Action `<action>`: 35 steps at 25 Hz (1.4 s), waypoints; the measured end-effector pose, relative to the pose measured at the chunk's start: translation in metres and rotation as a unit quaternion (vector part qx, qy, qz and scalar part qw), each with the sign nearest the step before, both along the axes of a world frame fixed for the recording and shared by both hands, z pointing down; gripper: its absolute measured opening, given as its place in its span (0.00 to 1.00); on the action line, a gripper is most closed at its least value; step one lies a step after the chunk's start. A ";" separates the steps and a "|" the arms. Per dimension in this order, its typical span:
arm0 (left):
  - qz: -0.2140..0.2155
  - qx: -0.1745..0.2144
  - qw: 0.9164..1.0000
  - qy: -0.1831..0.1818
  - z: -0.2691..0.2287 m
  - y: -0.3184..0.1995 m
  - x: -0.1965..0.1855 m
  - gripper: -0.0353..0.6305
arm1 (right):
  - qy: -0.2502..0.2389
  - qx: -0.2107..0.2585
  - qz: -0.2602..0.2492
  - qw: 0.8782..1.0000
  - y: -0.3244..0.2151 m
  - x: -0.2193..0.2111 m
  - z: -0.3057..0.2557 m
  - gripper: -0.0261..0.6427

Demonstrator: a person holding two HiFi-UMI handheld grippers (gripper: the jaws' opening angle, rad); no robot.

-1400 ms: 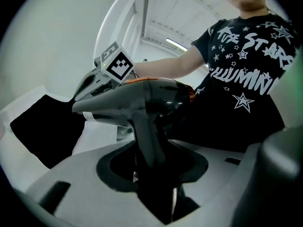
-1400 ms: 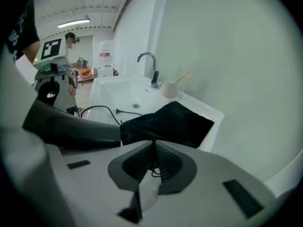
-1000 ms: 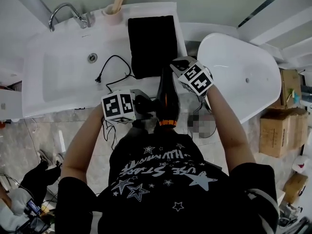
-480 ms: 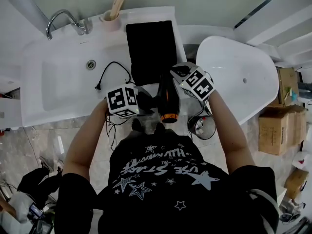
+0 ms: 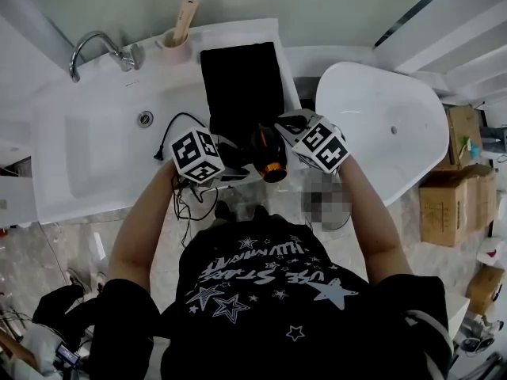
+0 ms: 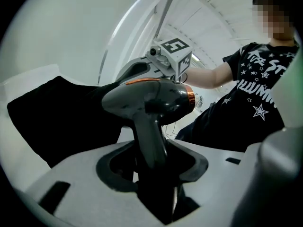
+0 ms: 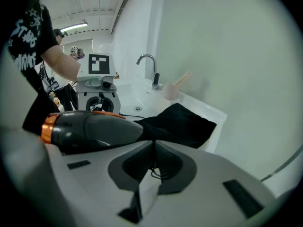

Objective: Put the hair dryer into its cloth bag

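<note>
The dark hair dryer [image 5: 268, 153] with an orange ring hangs over the counter's near edge. My left gripper [image 5: 238, 158] is shut on its handle [image 6: 147, 141], which stands upright between the jaws. The dryer's nozzle points at the black cloth bag [image 5: 242, 85], which lies on the counter right of the sink. My right gripper [image 5: 279, 125] is shut on the bag's near edge, lifting it beside the dryer's barrel [image 7: 90, 129]. In the right gripper view the black cloth [image 7: 182, 122] runs up into the closed jaws. The nozzle's tip is hidden by the cloth.
The dryer's black power cord [image 5: 178, 121] loops over the sink basin [image 5: 95, 149] and off the counter edge. A faucet [image 5: 95, 46] and a pink cup [image 5: 178, 46] stand at the back. A white bathtub [image 5: 388, 125] is to the right, with cardboard boxes [image 5: 451, 204] beyond.
My left gripper has carried the hair dryer away from the person toward the bag, rolling it somewhat. The right gripper has stayed in place on the bag.
</note>
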State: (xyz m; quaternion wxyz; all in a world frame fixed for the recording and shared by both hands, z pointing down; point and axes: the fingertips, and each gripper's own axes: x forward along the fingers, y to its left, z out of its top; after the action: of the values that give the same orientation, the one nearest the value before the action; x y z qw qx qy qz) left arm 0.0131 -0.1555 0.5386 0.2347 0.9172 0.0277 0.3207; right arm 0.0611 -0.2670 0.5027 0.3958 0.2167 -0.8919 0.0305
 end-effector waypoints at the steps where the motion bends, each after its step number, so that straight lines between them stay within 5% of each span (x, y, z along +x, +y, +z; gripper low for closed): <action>1: -0.004 0.000 1.000 0.000 0.001 -0.003 -0.001 0.35 | -0.001 0.001 0.002 1.000 -0.001 0.000 -0.002 0.07; 17: -0.093 0.046 0.993 -0.056 0.013 -0.064 -0.011 0.36 | -0.024 0.036 0.018 0.999 -0.010 0.007 -0.022 0.07; 27: -0.158 0.093 0.979 -0.095 0.014 -0.094 -0.020 0.36 | -0.041 0.050 0.006 0.998 0.001 0.006 -0.034 0.07; 35: -0.202 0.095 0.969 -0.107 0.016 -0.110 -0.019 0.36 | -0.039 0.046 -0.004 0.998 0.012 0.004 -0.036 0.07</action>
State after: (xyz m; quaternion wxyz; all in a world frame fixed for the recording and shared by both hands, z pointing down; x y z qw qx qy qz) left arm -0.0057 -0.2655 0.5544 0.2077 0.8822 -0.2138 0.3647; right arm 0.0653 -0.2554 0.4668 0.3502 0.2300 -0.9080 -0.0034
